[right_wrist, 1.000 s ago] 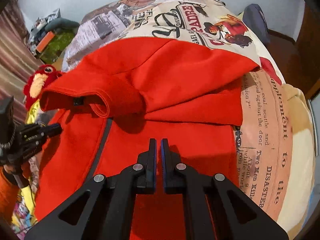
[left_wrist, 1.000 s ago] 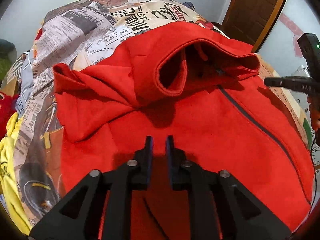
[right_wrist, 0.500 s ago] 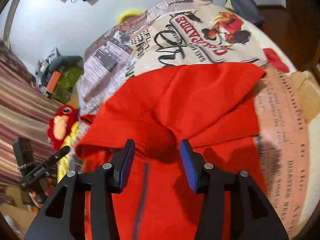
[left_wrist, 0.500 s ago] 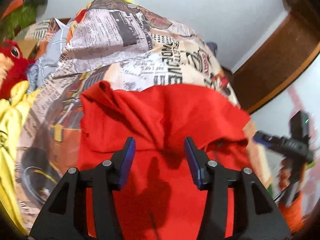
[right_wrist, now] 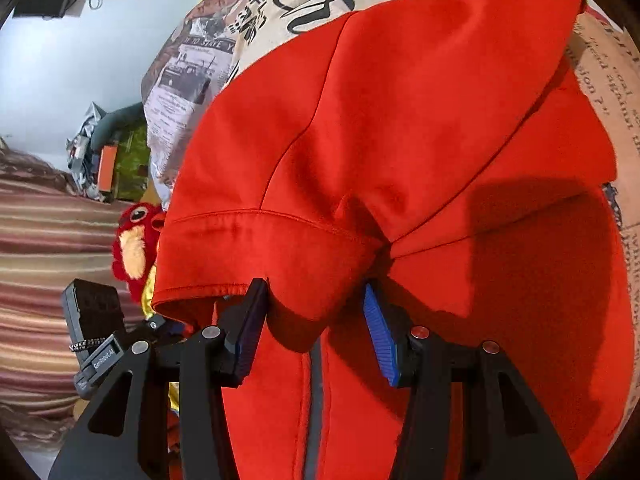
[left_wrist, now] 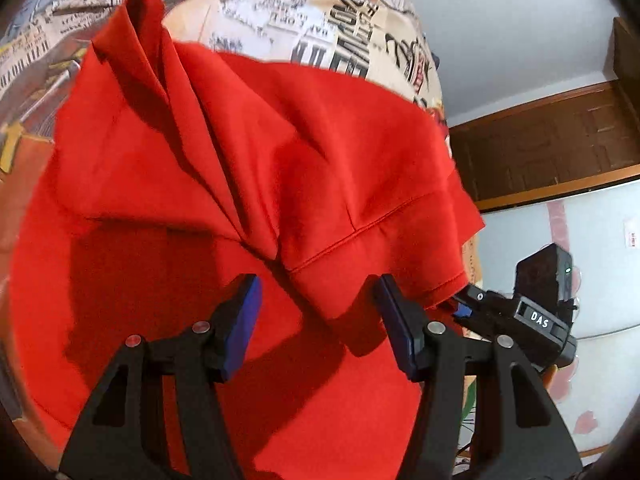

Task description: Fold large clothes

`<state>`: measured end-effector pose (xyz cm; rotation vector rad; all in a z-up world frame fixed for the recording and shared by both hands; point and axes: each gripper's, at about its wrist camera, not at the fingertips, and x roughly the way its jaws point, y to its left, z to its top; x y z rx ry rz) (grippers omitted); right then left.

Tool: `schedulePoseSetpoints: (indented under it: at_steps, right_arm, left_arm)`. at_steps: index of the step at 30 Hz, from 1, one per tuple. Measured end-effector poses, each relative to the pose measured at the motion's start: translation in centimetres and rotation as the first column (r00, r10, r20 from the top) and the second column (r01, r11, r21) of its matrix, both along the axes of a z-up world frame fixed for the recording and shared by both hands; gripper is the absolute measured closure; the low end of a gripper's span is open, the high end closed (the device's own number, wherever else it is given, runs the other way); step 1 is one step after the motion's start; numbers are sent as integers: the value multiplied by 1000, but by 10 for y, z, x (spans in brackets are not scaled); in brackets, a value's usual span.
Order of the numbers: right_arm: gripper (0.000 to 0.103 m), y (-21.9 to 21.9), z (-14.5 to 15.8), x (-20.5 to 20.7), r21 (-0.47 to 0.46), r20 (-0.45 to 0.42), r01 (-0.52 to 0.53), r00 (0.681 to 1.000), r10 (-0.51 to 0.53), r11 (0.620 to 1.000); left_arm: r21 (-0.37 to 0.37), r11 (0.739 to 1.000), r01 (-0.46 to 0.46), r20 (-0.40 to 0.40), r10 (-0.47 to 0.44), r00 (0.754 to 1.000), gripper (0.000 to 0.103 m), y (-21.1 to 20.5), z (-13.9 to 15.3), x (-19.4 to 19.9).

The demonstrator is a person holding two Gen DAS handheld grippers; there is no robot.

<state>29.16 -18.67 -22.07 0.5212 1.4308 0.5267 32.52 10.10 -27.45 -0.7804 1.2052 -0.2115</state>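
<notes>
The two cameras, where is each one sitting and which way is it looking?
Left wrist: sits on the left tool, looks forward over the red hoodie; its open fingers show, and the right tool at right.
Right wrist: sits on the right tool, looks at the hoodie's hem; open fingers show.
Both share the hoodie and newspaper-print bedspread.

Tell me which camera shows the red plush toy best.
The right wrist view. The red plush toy shows there at the left, beside the red hoodie, with its eye and pale face visible. The left wrist view does not show the toy, only hoodie and newspaper-print bedcover.
</notes>
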Motion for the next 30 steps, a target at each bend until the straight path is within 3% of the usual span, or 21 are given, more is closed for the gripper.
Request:
schedulePoseSetpoints:
  at_steps: [3,7,9,13,14,15,16,17,22,25,27,30]
  right_arm:
    - [64,2,0,2,-10,33,1,999,-1,1000]
    - [87,3,7,2,-24,87,-20,996,22,1000]
    - [91,6,17,0,-45,130,-31,991,37,999]
    - [93,8,44,-7,-106,241,-54,967,78,993]
    - [94,6,55,-10,-123,277,-62,956,94,991]
    - [94,4,61,-12,-131,299,-66,949,103,989]
    - [94,3,67,-13,-143,318,-72,941,115,987]
    - [94,0,74,-16,-160,339,-78,932,129,984]
    - [94,-3,70,-19,-225,340,-97,925,171,970]
    - [94,0,54,-22,-246,307,-122,931,197,962]
    - [94,1,44,-27,-265,286,-141,933,218,954]
    - [94,7,28,-31,-287,249,-160,940,235,944]
  left_arm:
    - [38,999,4,25,-5,1000,45,-5,5,2]
    - [7,1000,-20,28,19,999,46,-8,5,2]
    - [-32,999,-13,38,14,999,56,-11,7,1]
    - [-75,997,1,48,3,999,60,-13,8,2]
    - [-81,997,6,49,-2,999,64,-13,7,1]
    - [-79,997,12,52,-8,999,76,-15,7,1]
    - [-61,998,15,56,-12,998,88,-16,8,1]
    - [-25,1000,15,69,-13,998,91,-17,11,-1]
    - [207,978,34,169,-70,983,94,-23,45,-17]
    - [331,940,80,200,-153,968,94,-30,60,-26]
    - [425,896,125,177,-218,960,94,-39,58,-29]
    - [506,846,167,108,-254,961,92,-45,38,-28]
